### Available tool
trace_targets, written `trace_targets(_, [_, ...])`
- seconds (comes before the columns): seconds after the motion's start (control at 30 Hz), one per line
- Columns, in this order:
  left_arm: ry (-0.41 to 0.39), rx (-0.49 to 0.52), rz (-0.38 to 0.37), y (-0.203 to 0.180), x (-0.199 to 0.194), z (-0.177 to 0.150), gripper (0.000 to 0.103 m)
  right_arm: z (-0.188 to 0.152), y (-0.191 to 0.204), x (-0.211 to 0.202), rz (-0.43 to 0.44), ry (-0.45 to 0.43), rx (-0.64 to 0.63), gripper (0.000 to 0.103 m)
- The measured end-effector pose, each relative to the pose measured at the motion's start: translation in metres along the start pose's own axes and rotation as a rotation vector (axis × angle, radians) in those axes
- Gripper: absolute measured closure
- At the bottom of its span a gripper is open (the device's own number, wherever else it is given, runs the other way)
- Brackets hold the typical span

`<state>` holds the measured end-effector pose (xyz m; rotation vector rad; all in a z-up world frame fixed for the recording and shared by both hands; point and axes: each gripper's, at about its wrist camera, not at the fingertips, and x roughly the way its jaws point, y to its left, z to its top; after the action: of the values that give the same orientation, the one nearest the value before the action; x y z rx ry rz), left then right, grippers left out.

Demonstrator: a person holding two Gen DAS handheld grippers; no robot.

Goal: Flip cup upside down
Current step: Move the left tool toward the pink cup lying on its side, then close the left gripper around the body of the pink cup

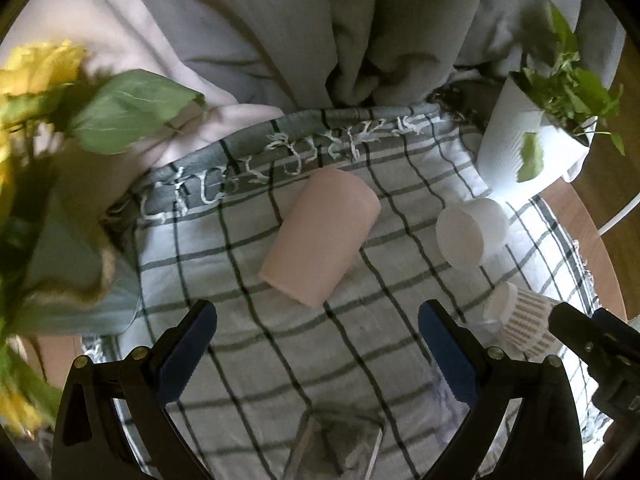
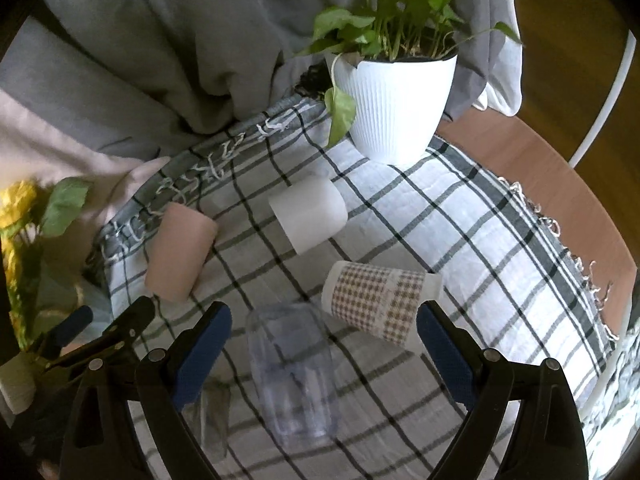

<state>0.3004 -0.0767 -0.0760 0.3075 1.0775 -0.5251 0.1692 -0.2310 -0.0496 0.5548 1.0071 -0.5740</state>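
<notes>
Several cups lie on their sides on a checked cloth (image 1: 248, 360). A pink cup (image 1: 320, 236) lies just ahead of my left gripper (image 1: 318, 316), which is open and empty. It also shows in the right wrist view (image 2: 180, 252). A white cup (image 2: 308, 216) and a checked paper cup (image 2: 380, 304) lie ahead of my right gripper (image 2: 324, 320), which is open and empty. A clear plastic cup (image 2: 292, 376) lies between its fingers, untouched. The white cup (image 1: 468, 236) and the paper cup (image 1: 520, 324) show at the right of the left wrist view.
A white ribbed pot with a green plant (image 2: 400, 108) stands at the back right of the cloth. Yellow flowers with green leaves (image 1: 40, 120) stand at the left. Grey and pale fabric (image 1: 280, 32) is heaped behind. The wooden table edge (image 2: 540, 168) shows at the right.
</notes>
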Motion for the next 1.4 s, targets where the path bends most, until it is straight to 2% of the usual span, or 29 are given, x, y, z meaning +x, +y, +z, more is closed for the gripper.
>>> trace_targets(0.4, [0.055, 0.064, -0.011, 0.004, 0.064, 0.023, 0.000, 0.021, 0.014, 0.036, -0.057, 0.016, 0.043, 0.009])
trace_targets(0.73, [0.068, 0.121, 0.010, 0.001, 0.097, 0.028, 0.002, 0.027, 0.017, 0.052, -0.110, 0.029, 0.057, 0.009])
trace_targets(1.0, [0.106, 0.091, -0.023, 0.002, 0.122, 0.034, 0.012, 0.031, 0.024, 0.058, -0.128, 0.021, 0.052, 0.009])
trace_targets(1.1, [0.106, 0.093, -0.040, 0.000, 0.125, 0.036, 0.022, 0.032, 0.026, 0.060, -0.134, 0.020, 0.052, 0.009])
trace_targets(1.4, [0.083, 0.075, -0.041, 0.000, 0.121, 0.036, 0.025, 0.030, 0.022, 0.064, -0.159, 0.039, 0.047, 0.009])
